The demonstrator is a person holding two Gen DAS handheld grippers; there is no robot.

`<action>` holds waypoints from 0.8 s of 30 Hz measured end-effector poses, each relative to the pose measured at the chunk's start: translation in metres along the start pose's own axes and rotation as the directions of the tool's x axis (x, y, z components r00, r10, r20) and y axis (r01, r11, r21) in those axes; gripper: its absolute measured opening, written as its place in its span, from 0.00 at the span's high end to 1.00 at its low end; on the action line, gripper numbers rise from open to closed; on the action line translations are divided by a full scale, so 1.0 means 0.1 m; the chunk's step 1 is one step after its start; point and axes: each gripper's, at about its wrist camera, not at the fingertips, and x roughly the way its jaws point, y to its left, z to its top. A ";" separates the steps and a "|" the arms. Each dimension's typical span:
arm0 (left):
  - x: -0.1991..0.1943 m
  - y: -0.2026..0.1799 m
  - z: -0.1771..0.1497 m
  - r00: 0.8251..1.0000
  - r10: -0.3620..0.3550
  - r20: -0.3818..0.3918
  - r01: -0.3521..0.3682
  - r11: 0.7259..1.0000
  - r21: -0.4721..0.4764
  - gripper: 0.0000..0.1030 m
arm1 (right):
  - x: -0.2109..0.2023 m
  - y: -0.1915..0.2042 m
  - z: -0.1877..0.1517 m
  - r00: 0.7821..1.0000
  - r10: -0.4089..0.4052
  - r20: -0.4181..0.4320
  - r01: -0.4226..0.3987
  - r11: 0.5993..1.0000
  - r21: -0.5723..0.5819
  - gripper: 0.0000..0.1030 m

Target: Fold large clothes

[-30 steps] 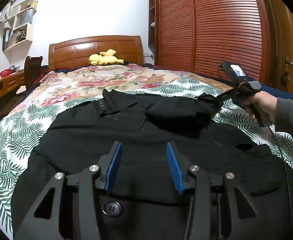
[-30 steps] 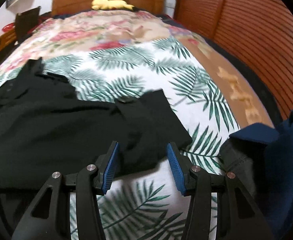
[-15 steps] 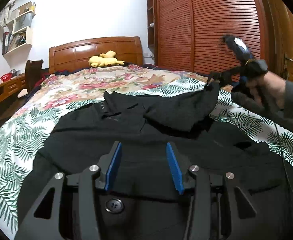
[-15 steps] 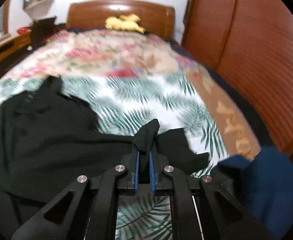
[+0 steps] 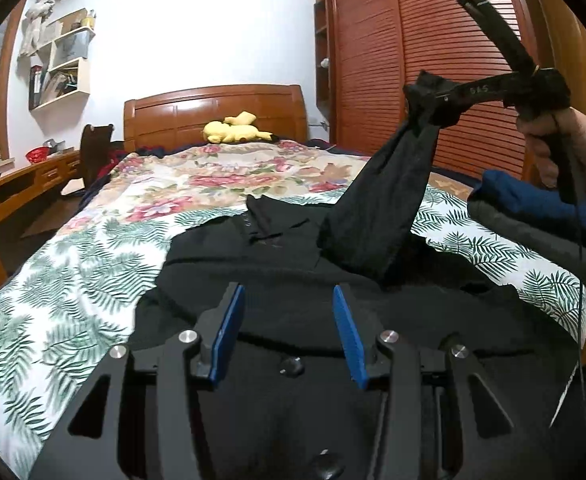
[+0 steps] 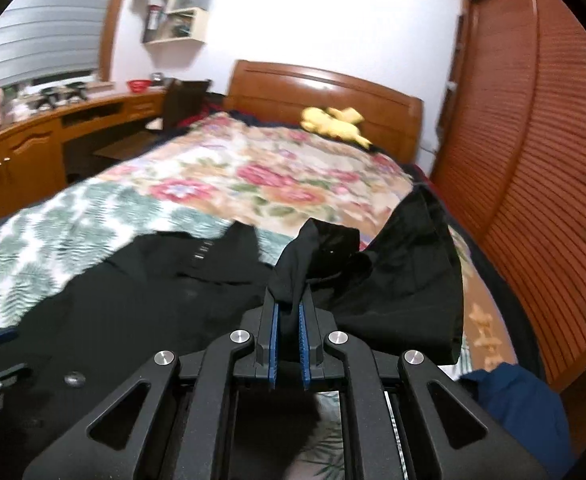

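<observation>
A large black buttoned garment (image 5: 293,280) lies spread on the bed, collar toward the headboard. My right gripper (image 6: 289,312) is shut on the end of its black sleeve (image 6: 405,272), and holds it lifted above the bed. From the left wrist the same gripper (image 5: 425,92) shows high at the right, the sleeve (image 5: 381,200) hanging taut from it down to the garment. My left gripper (image 5: 289,320) hovers open low over the garment's front near a button (image 5: 291,366), with nothing between its blue pads.
The bed carries a leaf-and-flower quilt (image 5: 93,272). A yellow plush toy (image 5: 233,132) lies by the wooden headboard (image 5: 213,108). Dark blue and grey clothes (image 5: 533,208) are piled at the right edge. A slatted wardrobe (image 5: 433,60) stands right, a wooden desk (image 6: 33,148) left.
My right gripper went from open by the sleeve to shut on its end, then rose and lifted the sleeve off the bed. The left gripper shifted and stayed open.
</observation>
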 end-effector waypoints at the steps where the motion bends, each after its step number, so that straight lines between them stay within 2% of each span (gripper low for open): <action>1: -0.06 0.03 0.00 1.000 0.007 0.004 -0.007 1.000 -0.001 0.56 | -0.04 0.08 0.01 1.000 0.014 0.004 -0.014 1.000 -0.006 0.94; 8: -0.33 0.27 -0.03 0.998 0.051 0.022 -0.051 0.999 -0.017 0.56 | -0.18 0.63 0.13 0.996 0.092 0.017 -0.091 0.994 -0.054 0.94; 15: -0.45 0.47 -0.09 0.997 0.073 0.020 -0.072 0.996 -0.050 0.56 | -0.31 1.04 0.15 0.989 0.146 0.002 -0.145 0.986 -0.084 0.87; 20: -0.54 0.58 -0.10 0.996 0.089 0.029 -0.087 0.994 -0.067 0.56 | -0.48 1.25 0.16 0.982 0.190 0.013 -0.188 0.977 -0.100 0.74; 22: -0.58 0.62 -0.10 0.995 0.094 0.034 -0.091 0.993 -0.076 0.56 | -0.58 1.30 0.16 0.977 0.213 0.028 -0.210 0.973 -0.098 0.63; 24: -0.61 0.67 -0.10 0.994 0.098 0.040 -0.094 0.992 -0.087 0.56 | -0.67 1.35 0.15 0.972 0.231 0.043 -0.225 0.968 -0.107 0.60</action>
